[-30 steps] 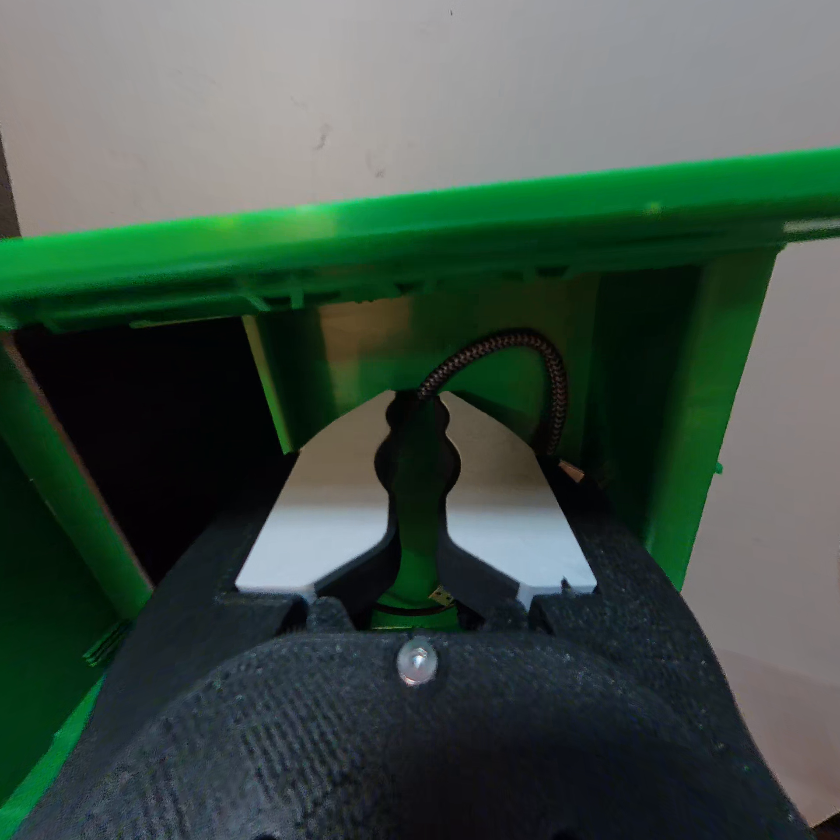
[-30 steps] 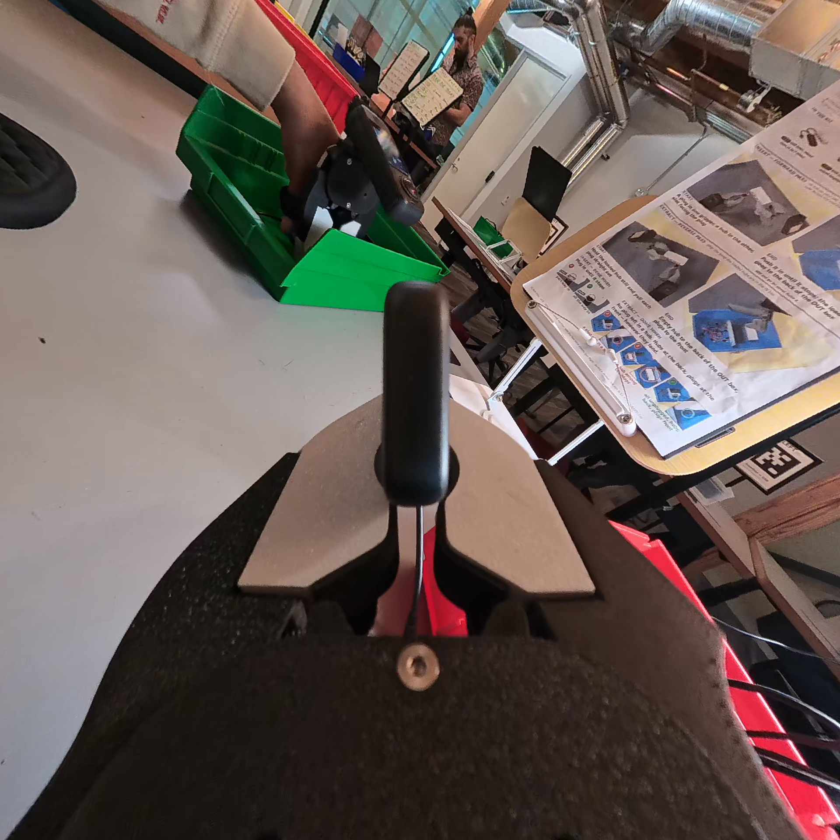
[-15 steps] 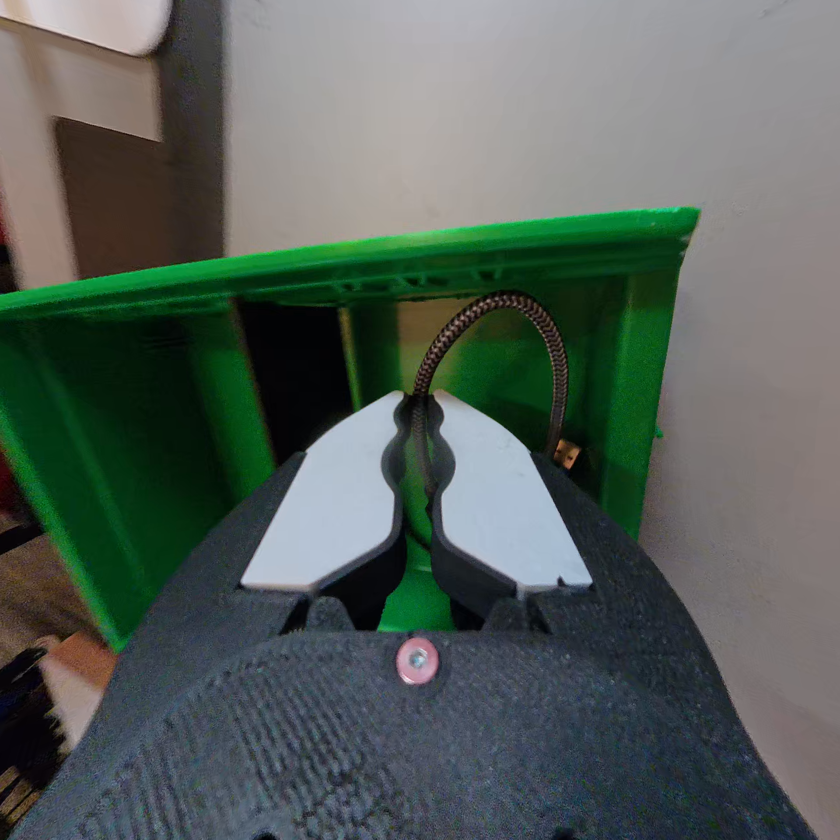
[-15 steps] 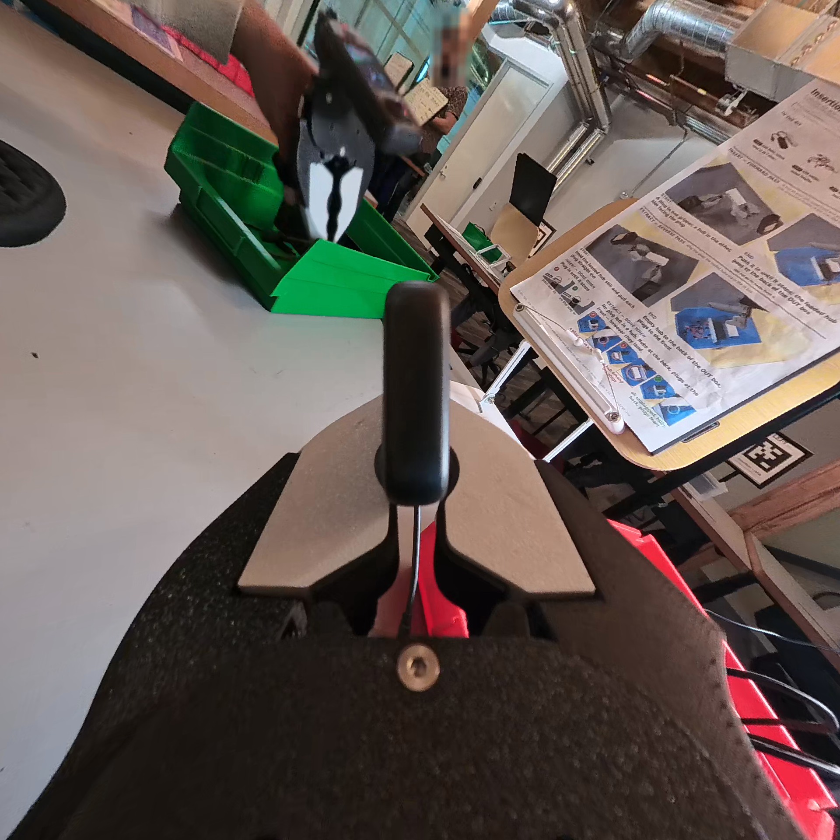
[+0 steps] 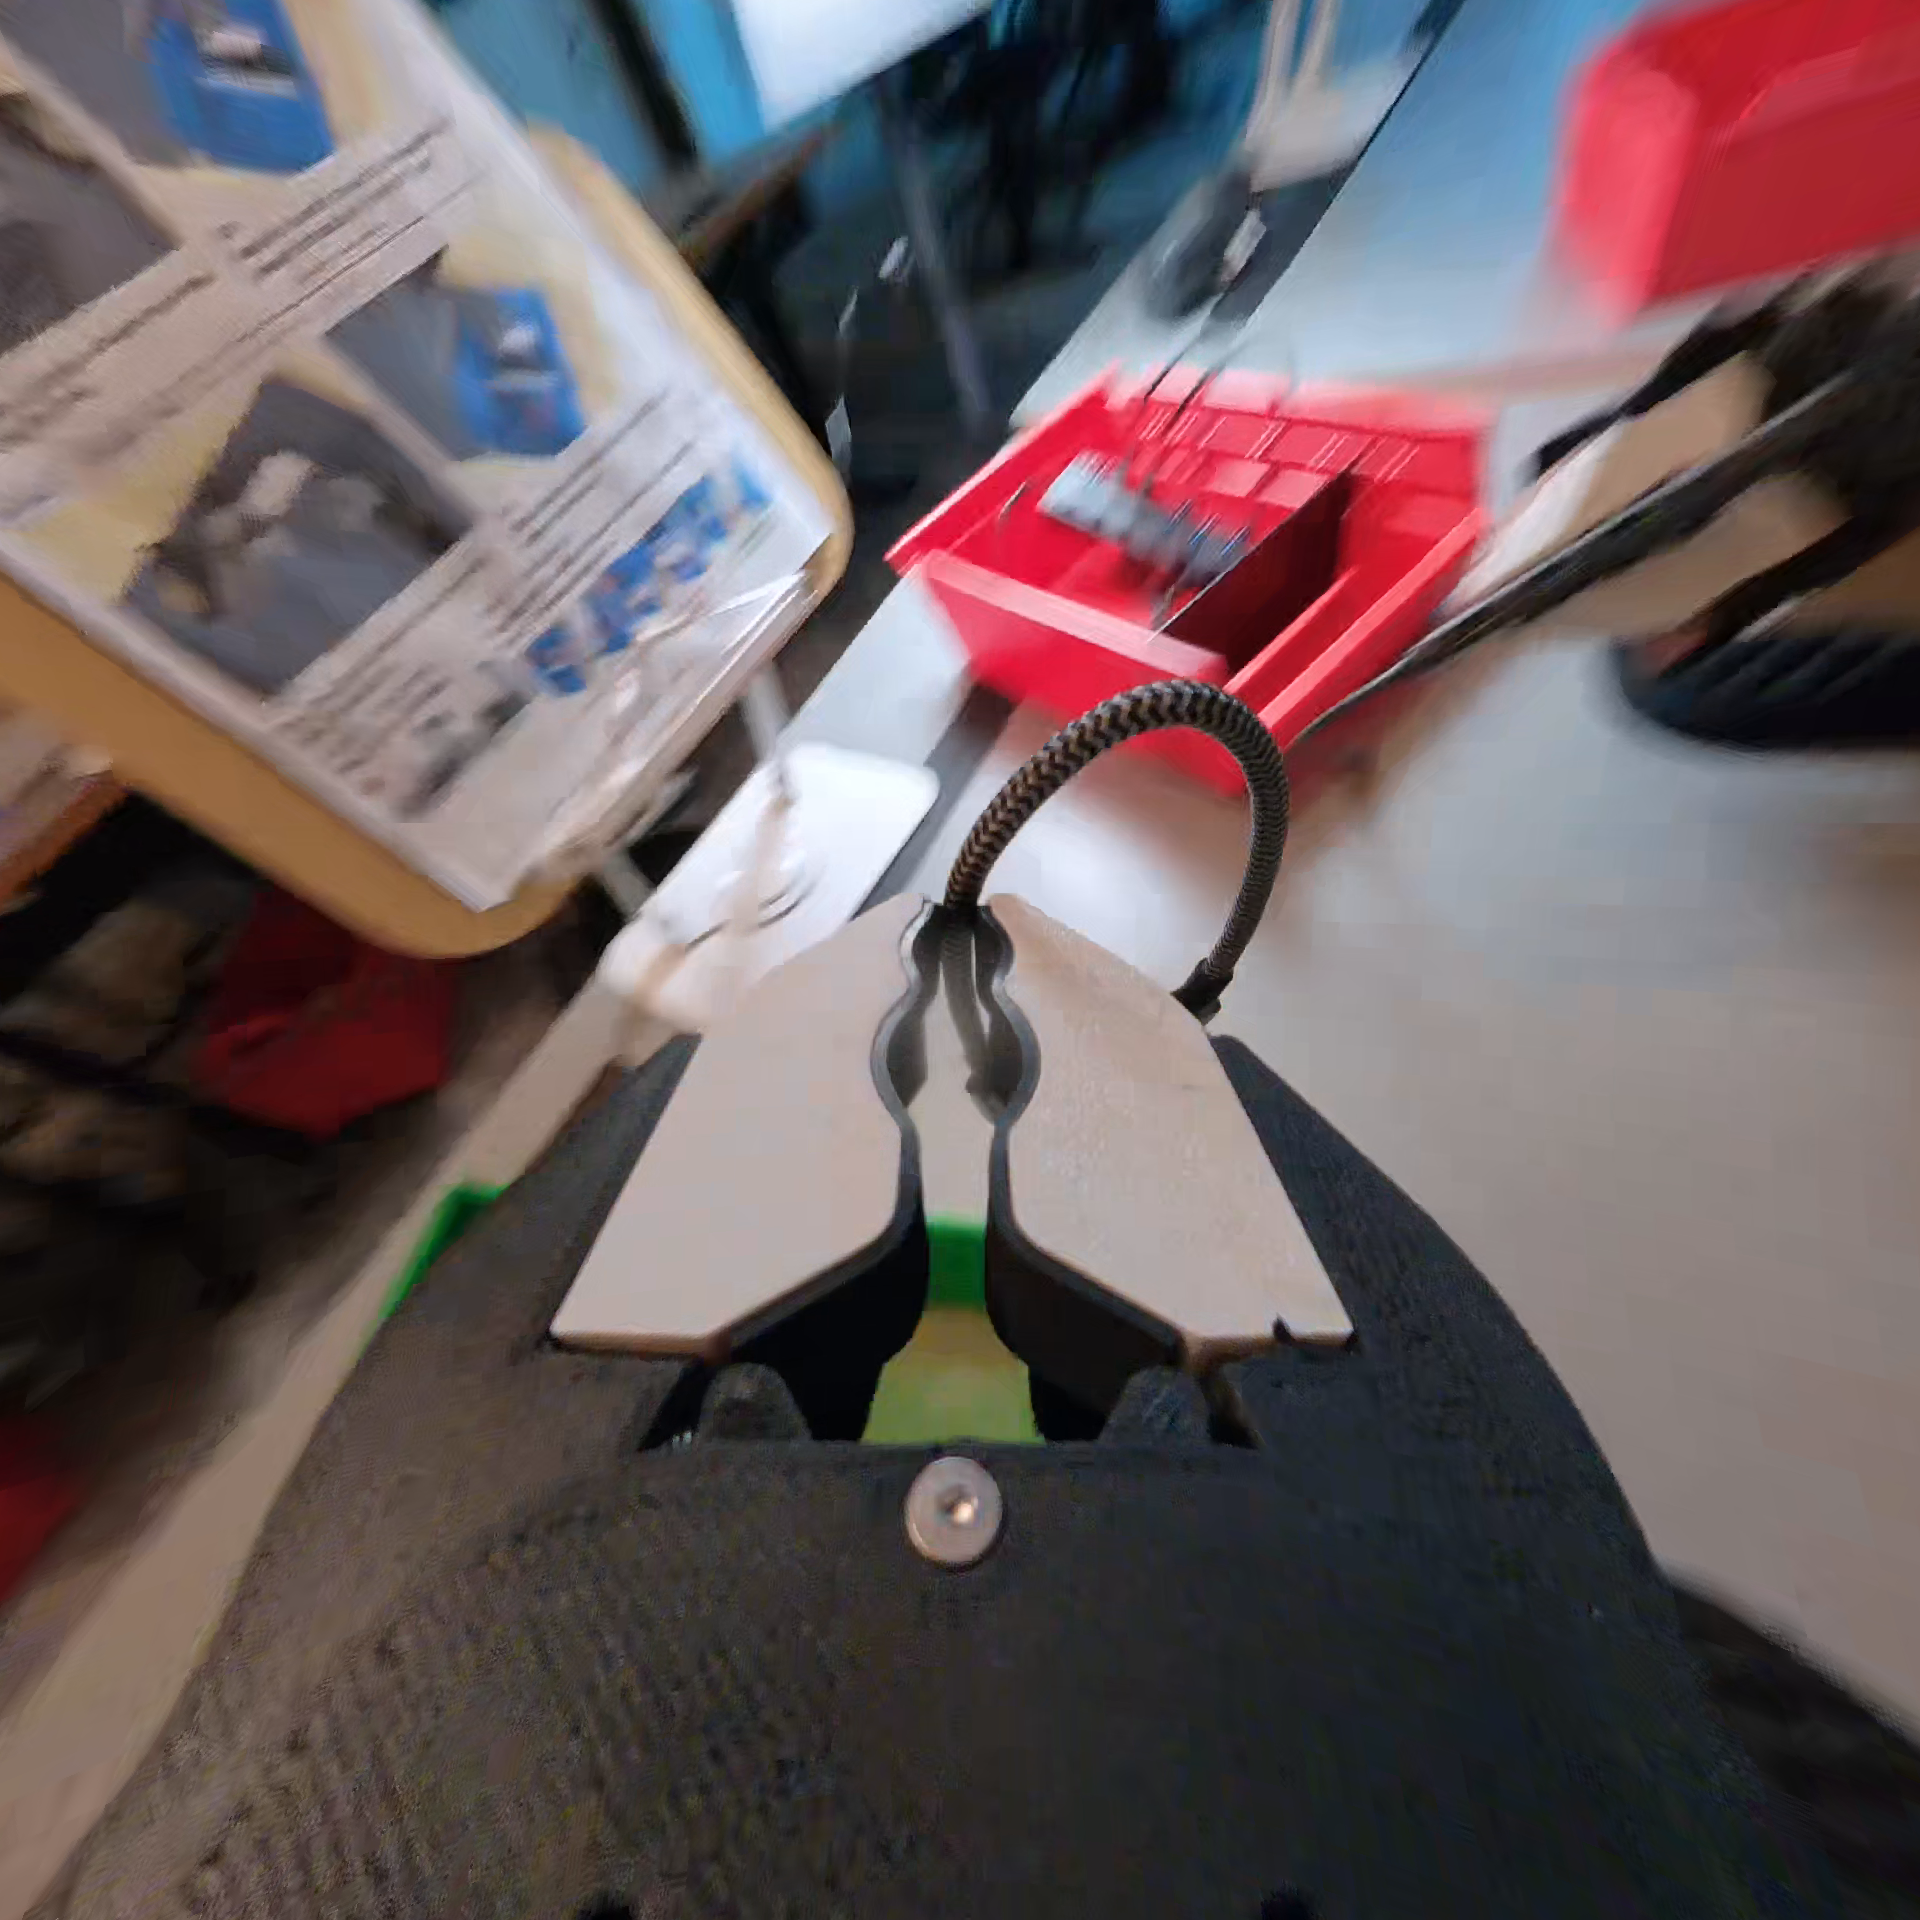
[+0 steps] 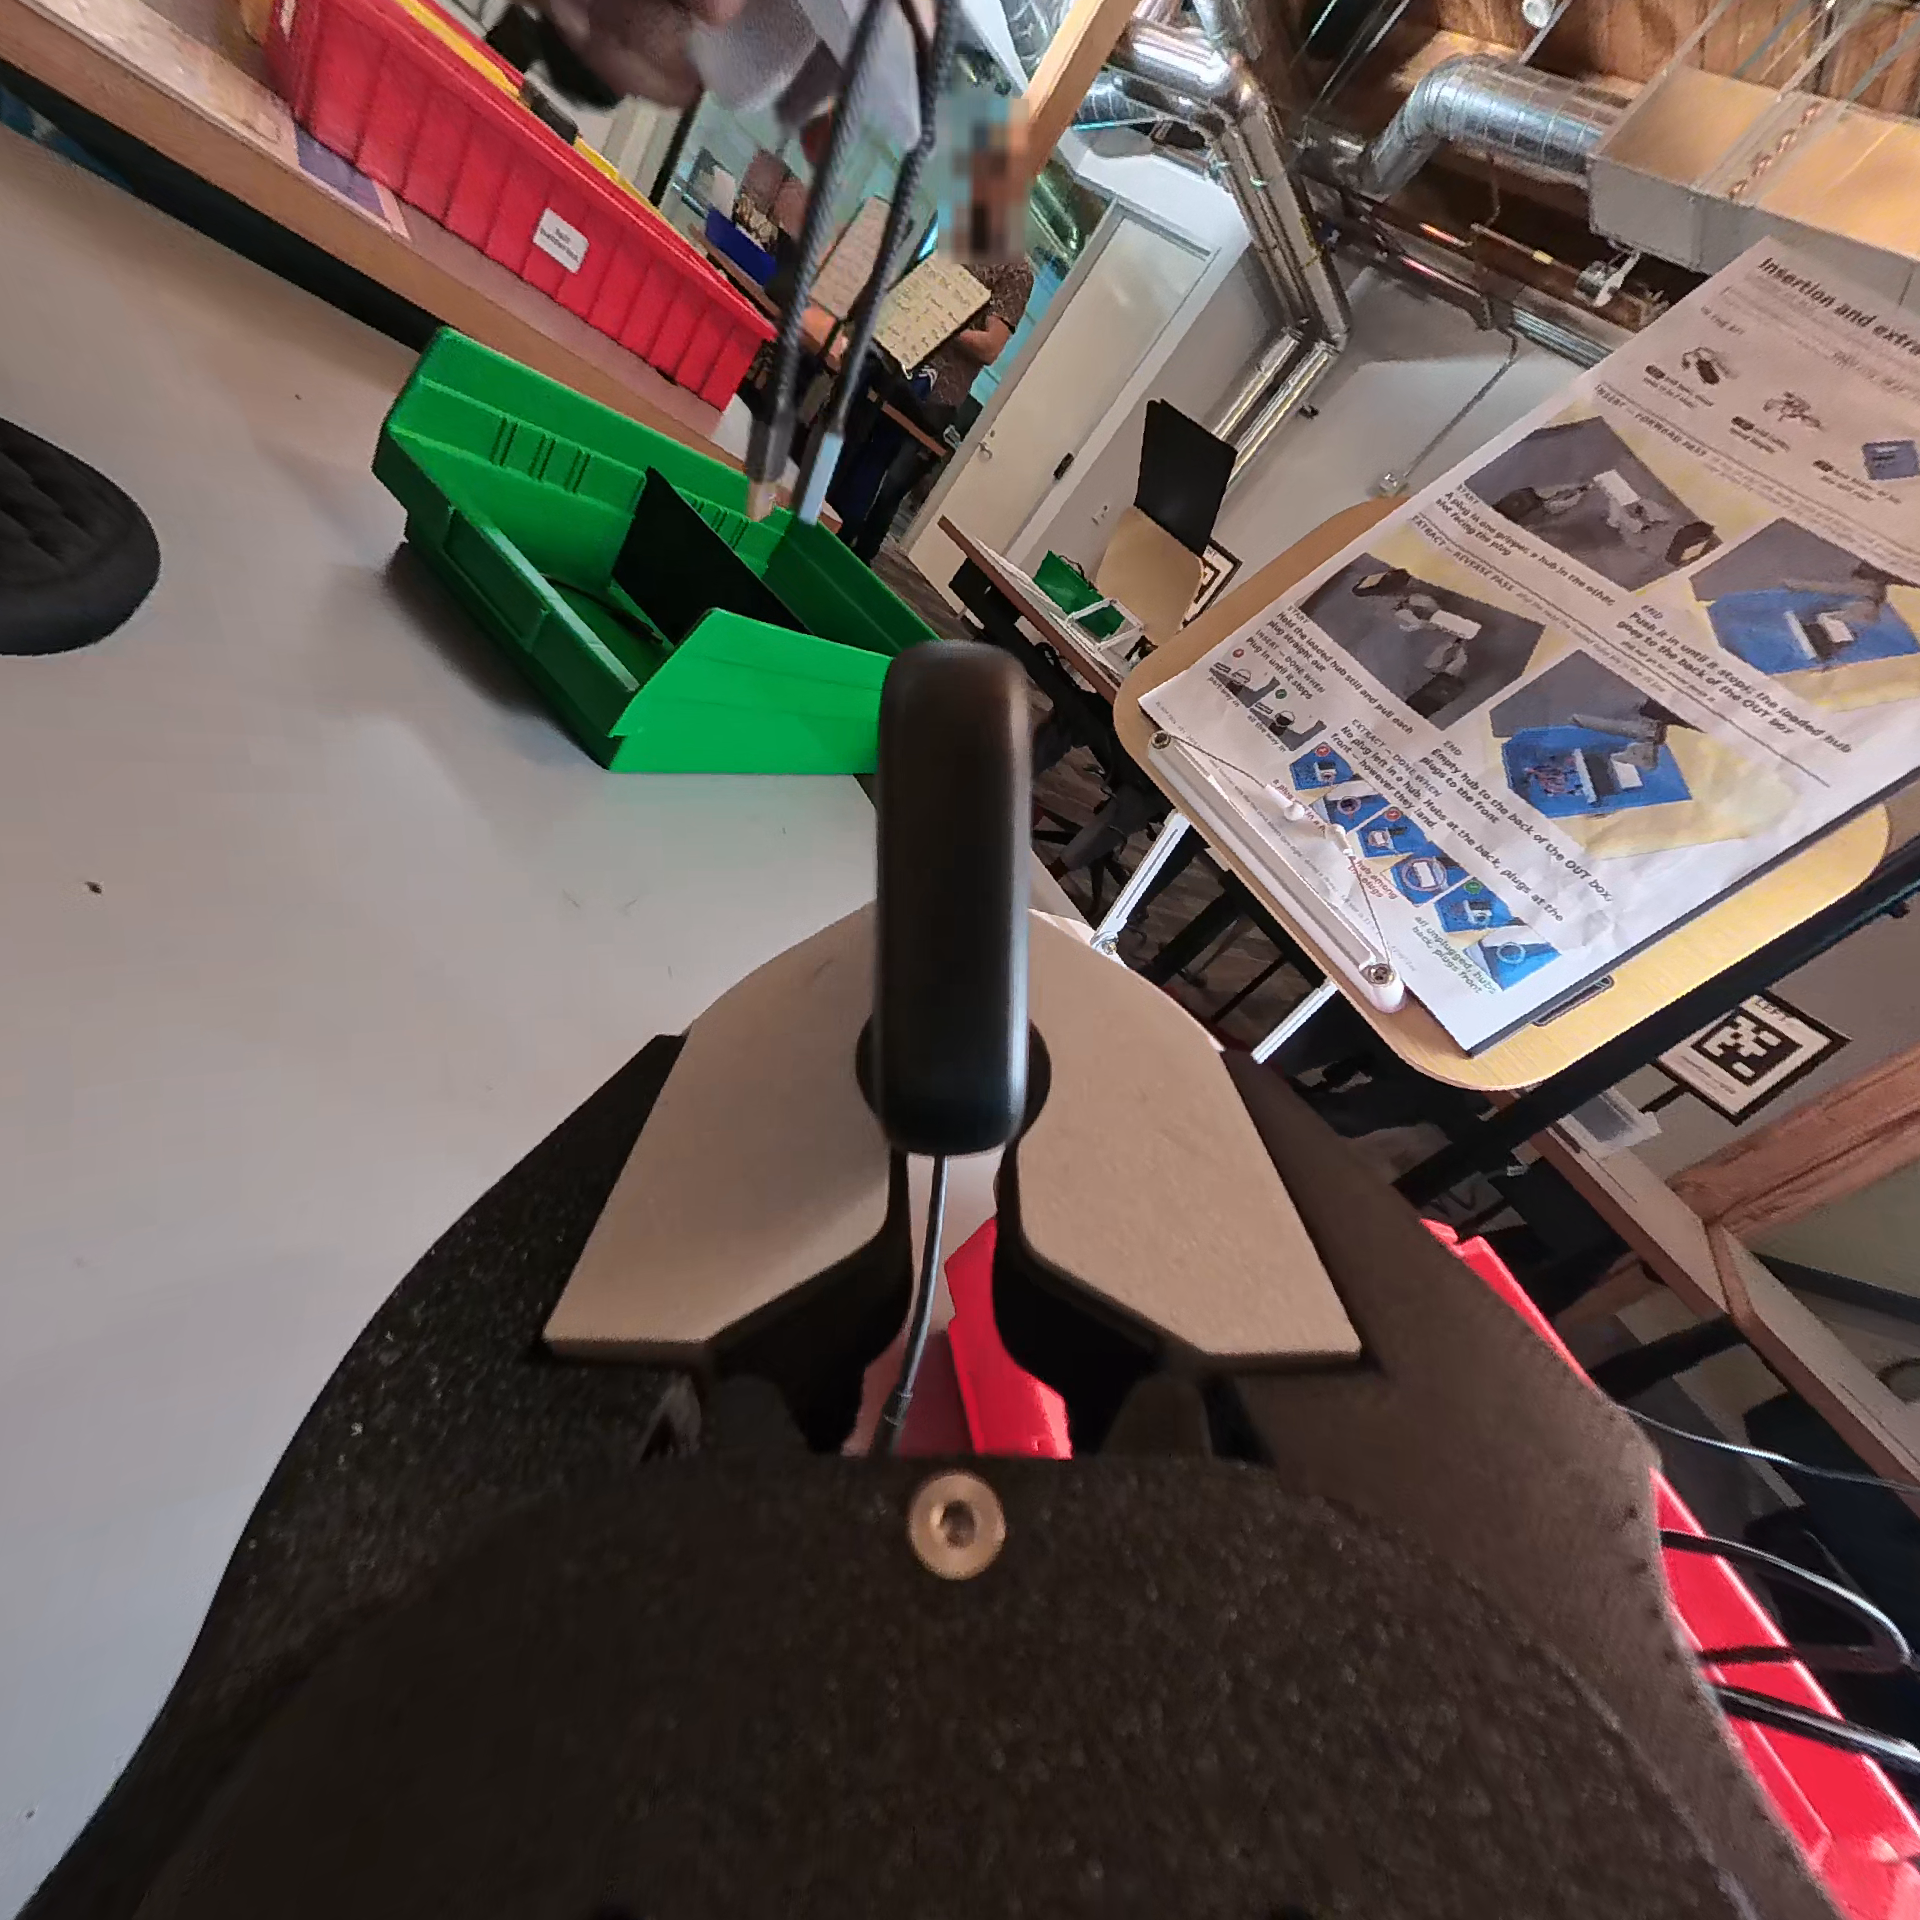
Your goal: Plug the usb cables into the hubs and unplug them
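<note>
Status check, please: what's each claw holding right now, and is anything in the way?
Left gripper shut on braided cable, lifted above green bin. Right gripper shut on black hub, above grey table. Nothing blocking.

A pale grey bench (image 6: 312,935) spreads left of the tool. Ahead to the right a tilted wooden board (image 6: 1662,914) carries a printed instruction sheet (image 6: 1621,623). Beyond stand a white wall with a door (image 6: 1101,343), further work tables (image 6: 1018,592) and silver ventilation ducts (image 6: 1475,114) under a wooden ceiling.
</note>
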Available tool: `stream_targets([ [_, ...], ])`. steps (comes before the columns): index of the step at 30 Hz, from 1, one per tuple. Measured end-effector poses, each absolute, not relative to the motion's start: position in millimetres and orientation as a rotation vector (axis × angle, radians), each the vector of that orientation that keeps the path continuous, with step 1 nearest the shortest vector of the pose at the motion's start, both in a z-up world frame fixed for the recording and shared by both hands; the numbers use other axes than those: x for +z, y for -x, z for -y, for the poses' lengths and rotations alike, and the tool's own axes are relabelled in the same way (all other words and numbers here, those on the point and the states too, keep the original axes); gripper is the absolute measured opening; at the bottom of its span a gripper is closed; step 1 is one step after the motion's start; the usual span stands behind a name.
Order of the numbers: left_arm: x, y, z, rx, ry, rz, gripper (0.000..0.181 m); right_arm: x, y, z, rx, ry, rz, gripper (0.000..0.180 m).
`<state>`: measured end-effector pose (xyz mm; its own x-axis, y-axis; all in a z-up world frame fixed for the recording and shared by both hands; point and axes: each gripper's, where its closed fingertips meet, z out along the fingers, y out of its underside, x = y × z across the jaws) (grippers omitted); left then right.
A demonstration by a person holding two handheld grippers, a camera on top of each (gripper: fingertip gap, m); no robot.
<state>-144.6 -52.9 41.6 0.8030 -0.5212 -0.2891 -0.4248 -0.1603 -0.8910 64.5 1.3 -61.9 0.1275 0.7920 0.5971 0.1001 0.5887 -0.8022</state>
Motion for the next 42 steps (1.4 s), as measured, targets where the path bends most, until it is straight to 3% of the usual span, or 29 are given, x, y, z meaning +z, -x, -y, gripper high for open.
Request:
stream_targets([
  [9, -83, 46, 50, -1.002, 1.764, -0.286, 0.006, -66, -61, 0, 0.629, 0.847, 1.369, 0.012],
  [20, -194, 92, 47, -0.593, 2.309, -0.335, 0.01, -73, -58, 4, 0.648, 0.851, 1.394, 0.012],
  [28, -190, 95, 53, -0.344, 2.234, -0.619, 0.014, -76, -58, 5, 0.633, 0.849, 1.407, 0.012],
  [42, -204, 41, 82, -0.267, 1.984, -1.436, 0.023, -75, -58, 2, 0.652, 0.863, 1.397, 0.012],
])
